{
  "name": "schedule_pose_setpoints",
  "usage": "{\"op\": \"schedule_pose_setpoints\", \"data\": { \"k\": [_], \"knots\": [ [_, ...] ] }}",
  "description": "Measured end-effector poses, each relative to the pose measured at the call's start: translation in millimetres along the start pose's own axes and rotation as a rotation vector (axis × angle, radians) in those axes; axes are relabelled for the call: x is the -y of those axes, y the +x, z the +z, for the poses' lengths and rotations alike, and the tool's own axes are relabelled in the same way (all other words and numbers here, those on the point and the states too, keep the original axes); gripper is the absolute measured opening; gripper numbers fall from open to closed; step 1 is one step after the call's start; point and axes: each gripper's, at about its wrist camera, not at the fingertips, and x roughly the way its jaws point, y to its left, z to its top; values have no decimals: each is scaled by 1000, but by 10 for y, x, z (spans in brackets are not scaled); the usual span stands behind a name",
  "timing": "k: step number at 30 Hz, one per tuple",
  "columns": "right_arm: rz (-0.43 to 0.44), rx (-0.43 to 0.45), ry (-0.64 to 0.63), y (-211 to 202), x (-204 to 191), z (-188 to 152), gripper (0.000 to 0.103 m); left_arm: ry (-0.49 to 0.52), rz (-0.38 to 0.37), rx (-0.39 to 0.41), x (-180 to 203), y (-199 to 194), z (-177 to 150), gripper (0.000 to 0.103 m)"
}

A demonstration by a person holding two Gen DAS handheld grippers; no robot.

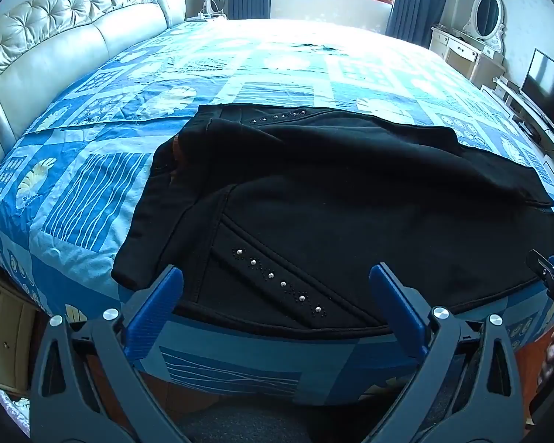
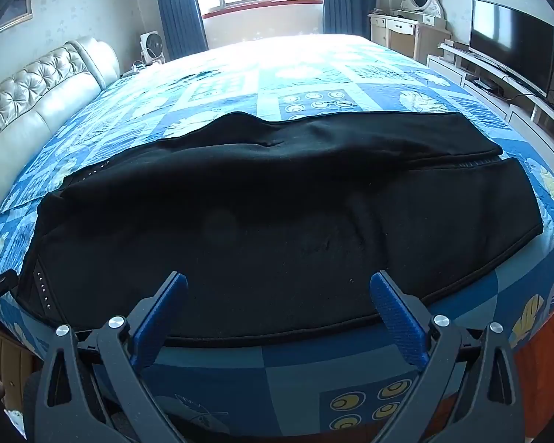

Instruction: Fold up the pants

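- Since your left gripper (image 1: 277, 277) and right gripper (image 2: 279, 284) both gape empty, the black pants (image 1: 332, 199) lie flat just beyond the fingertips.
- Expect soft, limp, thick cloth; pinch the near hem edge.

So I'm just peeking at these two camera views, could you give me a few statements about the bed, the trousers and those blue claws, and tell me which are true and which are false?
1. The black pants lie spread across the bed. True.
2. The left gripper is clamped on the waistband. False: its jaws stand wide open and hold nothing.
3. The right gripper is open too, above the near edge of the pants. True.
4. The pants are plain, with no decoration. False: rows of small shiny studs run along the pocket.
5. The television shows a programme. False: its screen is dark.
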Motion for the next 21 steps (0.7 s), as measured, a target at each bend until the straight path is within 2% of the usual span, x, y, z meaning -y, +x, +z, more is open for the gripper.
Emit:
{"op": "schedule_pose_setpoints", "data": {
  "k": [21],
  "knots": [
    [5, -10, -12, 8, -57, -31, 99, 12, 0, 17, 8, -51, 32, 101]
  ]
}}
